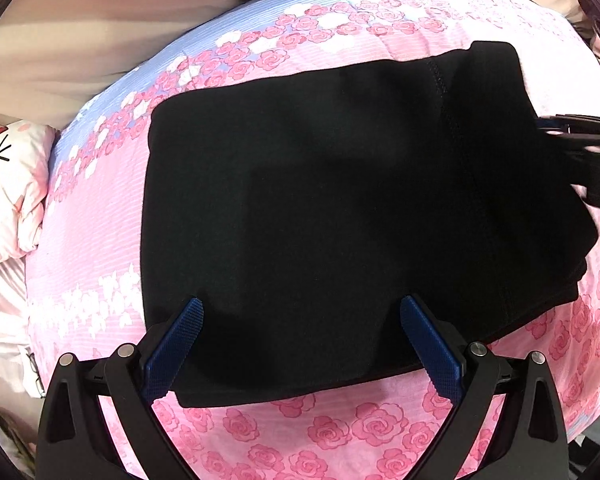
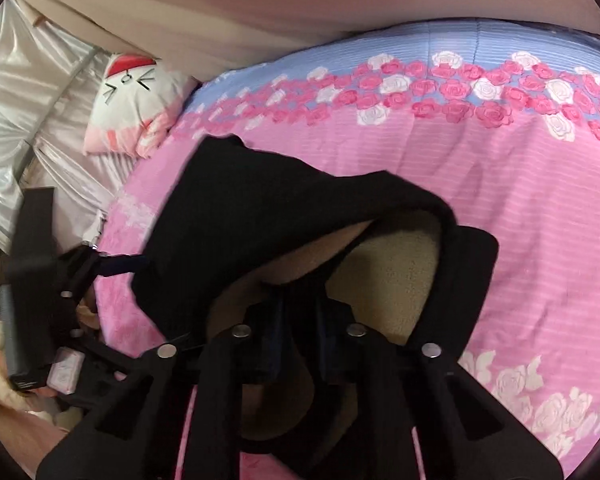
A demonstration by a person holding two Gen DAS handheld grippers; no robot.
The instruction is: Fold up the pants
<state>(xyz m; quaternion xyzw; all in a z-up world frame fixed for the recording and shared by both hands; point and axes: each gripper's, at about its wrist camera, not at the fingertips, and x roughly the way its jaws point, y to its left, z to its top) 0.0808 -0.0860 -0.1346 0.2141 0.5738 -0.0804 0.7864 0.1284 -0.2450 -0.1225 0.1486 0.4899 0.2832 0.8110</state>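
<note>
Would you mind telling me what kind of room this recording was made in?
Most likely a bedroom. The black pants lie on a bed covered by a pink rose-print quilt, a cartoon-face pillow sits at its far corner, and a beige curtain hangs behind.

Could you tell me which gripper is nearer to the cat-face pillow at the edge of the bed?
Left. The left gripper hangs open over the black pants on the pillow side; the right gripper is clamped on the pants' far end.
</note>
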